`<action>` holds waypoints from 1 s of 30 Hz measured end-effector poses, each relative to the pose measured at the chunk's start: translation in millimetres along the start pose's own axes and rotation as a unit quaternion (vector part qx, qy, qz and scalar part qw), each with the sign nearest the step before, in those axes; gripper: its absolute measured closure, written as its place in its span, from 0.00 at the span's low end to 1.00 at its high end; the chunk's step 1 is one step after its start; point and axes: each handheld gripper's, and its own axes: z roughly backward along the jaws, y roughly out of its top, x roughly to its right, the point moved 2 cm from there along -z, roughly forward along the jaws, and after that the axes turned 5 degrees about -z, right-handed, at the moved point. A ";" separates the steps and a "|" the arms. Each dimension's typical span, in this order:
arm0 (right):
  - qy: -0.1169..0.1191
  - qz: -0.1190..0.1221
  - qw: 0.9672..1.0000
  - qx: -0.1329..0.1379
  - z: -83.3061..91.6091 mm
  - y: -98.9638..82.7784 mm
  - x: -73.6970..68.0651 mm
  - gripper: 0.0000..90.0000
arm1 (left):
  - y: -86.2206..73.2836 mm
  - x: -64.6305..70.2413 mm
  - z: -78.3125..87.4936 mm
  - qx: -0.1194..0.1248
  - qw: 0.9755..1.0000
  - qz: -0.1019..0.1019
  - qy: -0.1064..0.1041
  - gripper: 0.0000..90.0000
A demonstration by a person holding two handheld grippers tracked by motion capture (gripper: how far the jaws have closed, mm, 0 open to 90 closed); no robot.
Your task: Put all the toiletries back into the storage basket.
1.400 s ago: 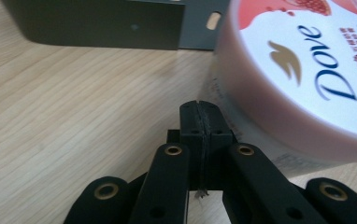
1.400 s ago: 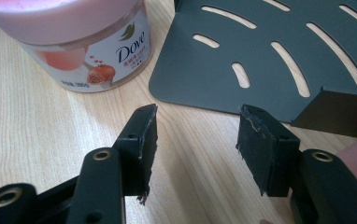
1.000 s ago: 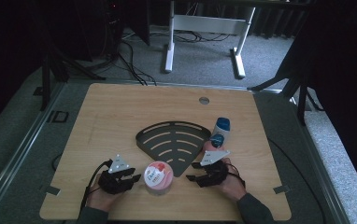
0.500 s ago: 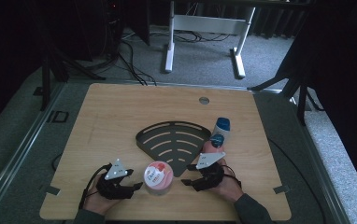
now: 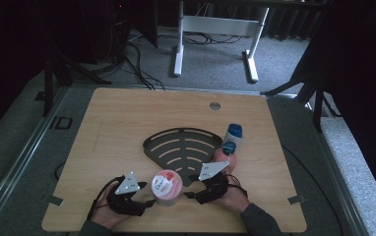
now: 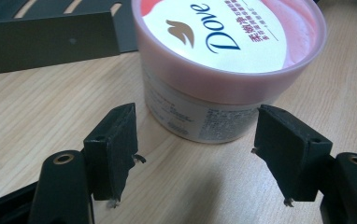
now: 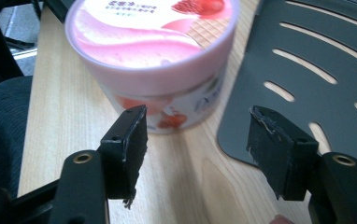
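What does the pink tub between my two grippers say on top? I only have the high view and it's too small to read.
Observer: In the left gripper view the tub reads Dove on top, beside a bird logo.
Operator: Is the left gripper holding it?
Observer: No. On the left gripper the jaws have just been opening. Both pads stand clear, with the tub just beyond their tips.
Operator: And the right one?
Observer: On the right gripper the jaws have just been opening too, with nothing between them. The tub stands ahead, untouched.
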 end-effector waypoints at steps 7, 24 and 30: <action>0.015 0.015 1.000 -0.001 -5.9 4.1 -5.0 0.41 | 2.6 2.1 -4.3 0.002 1.000 -0.011 -0.011 0.33; 0.041 0.031 0.999 0.004 -9.8 7.7 -9.4 0.39 | 8.7 2.2 -10.7 0.008 0.999 -0.028 -0.024 0.26; 0.046 0.036 0.998 0.002 -13.0 7.7 -8.7 0.36 | 10.6 0.5 -15.5 0.005 0.999 -0.037 -0.029 0.20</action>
